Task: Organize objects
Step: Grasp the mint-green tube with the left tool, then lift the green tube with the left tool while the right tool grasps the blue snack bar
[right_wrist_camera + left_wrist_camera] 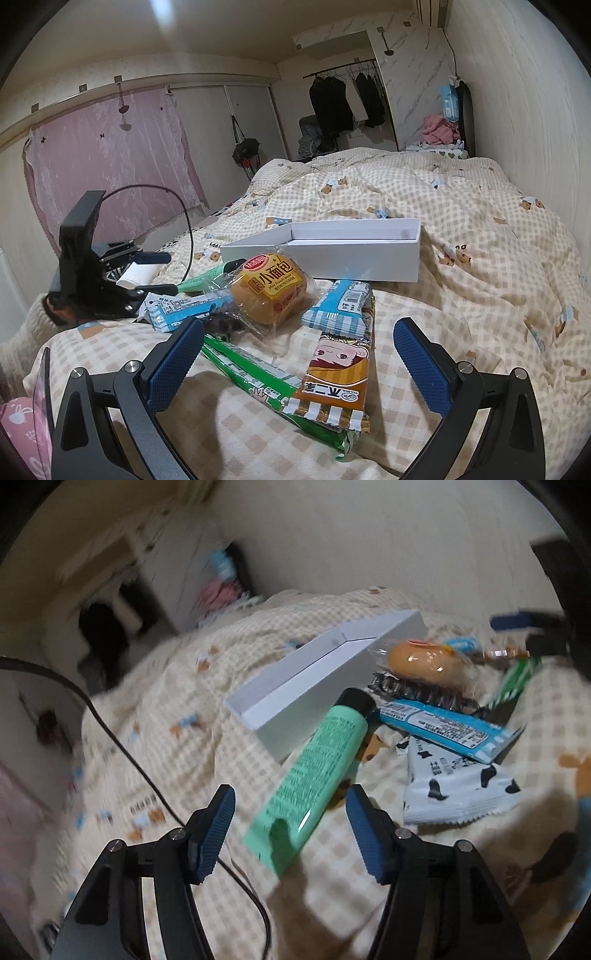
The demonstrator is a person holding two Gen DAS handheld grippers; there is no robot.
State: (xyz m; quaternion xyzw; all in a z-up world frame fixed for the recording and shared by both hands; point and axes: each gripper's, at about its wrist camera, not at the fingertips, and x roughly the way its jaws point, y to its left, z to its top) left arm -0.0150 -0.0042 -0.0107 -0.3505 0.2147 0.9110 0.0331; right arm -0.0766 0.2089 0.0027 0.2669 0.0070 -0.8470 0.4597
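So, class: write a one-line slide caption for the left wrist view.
Open left gripper poised around a green tube beside a white box on the bed.

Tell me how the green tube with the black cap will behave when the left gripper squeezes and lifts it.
The green tube looks like soft plastic flattened at the crimped end, so it will probably dent under the left gripper. Its round black cap end could roll or swing. Its glossy skin may slip, though the ribbed pads should help.

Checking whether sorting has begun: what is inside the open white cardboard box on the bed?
The white cardboard box shows only bare white walls and floor; its near wall hides the front floor strip.
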